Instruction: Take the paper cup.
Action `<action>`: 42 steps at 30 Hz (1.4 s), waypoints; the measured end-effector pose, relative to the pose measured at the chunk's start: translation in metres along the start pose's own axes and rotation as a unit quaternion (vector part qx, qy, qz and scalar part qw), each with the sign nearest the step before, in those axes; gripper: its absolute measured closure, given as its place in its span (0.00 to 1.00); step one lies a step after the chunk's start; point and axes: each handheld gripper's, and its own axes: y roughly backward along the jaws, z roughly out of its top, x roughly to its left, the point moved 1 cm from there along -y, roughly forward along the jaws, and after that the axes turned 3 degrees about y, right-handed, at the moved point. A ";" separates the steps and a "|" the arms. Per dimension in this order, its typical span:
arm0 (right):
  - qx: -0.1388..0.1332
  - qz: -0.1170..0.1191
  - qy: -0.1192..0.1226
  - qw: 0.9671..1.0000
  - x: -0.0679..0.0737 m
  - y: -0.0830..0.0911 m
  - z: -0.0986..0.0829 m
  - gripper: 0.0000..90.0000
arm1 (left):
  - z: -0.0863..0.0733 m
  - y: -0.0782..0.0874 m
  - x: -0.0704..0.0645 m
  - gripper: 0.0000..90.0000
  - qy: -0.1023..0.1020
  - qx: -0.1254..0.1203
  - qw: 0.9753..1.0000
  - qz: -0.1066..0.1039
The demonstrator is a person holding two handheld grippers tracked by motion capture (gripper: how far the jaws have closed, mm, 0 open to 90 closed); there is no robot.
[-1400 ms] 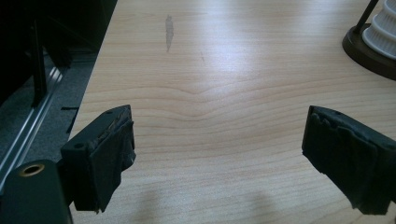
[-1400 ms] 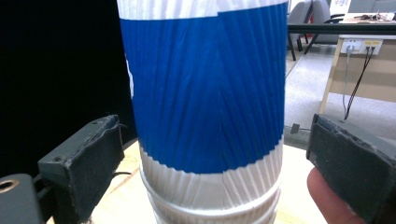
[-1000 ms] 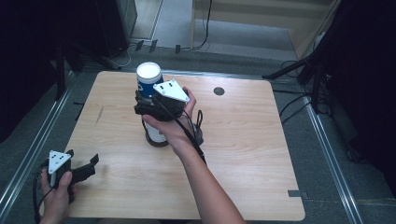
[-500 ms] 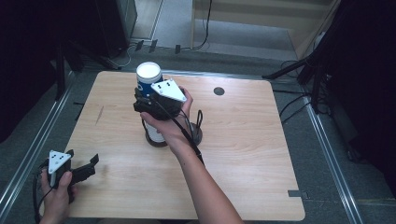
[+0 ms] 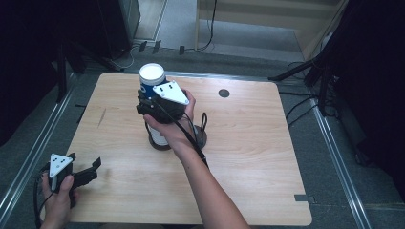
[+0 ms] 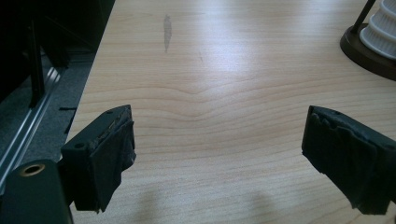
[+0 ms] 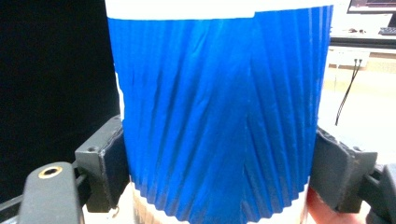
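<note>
Scene: a person at a pale wood counter (image 5: 248,157), one gripper in each hand, seen from above.
Right gripper (image 5: 154,98): held above the middle of the counter toward its far side, grey plate on top, cable trailing back along the forearm. In the right gripper view its jaws press against both sides of the cup, clamped on it.
Cup (image 7: 219,112): blue, ribbed, with a white band at the top and a white lid (image 5: 152,72) seen from above. It stands upright in the right gripper, raised off the counter, above the stack.
Stack (image 5: 157,138): white ribbed cups on a dark round base (image 6: 366,55), standing on the counter directly beneath the right hand (image 5: 174,121). The hand hides most of it in the high view. The left gripper view catches its edge at the top right corner.
Left gripper (image 5: 85,172): low at the near left corner of the counter, in the left hand (image 5: 57,200). Its jaws stand wide apart with nothing between them, bare wood showing in the gap in the left gripper view.
Distance: the two grippers are well apart, and the left one points across the counter toward the stack.
Counter marks: a dark round hole (image 5: 224,93) near the far edge, right of the cup, and a short grey smudge (image 6: 167,31) on the wood at the left.
Surroundings: grey floor with metal rails on both sides, dark stands and cables beyond the far edge.
</note>
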 end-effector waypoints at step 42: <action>-0.043 -0.005 0.010 0.999 0.001 0.010 0.059 0.21 | 0.001 -0.002 0.001 0.16 0.002 0.012 1.000 -0.009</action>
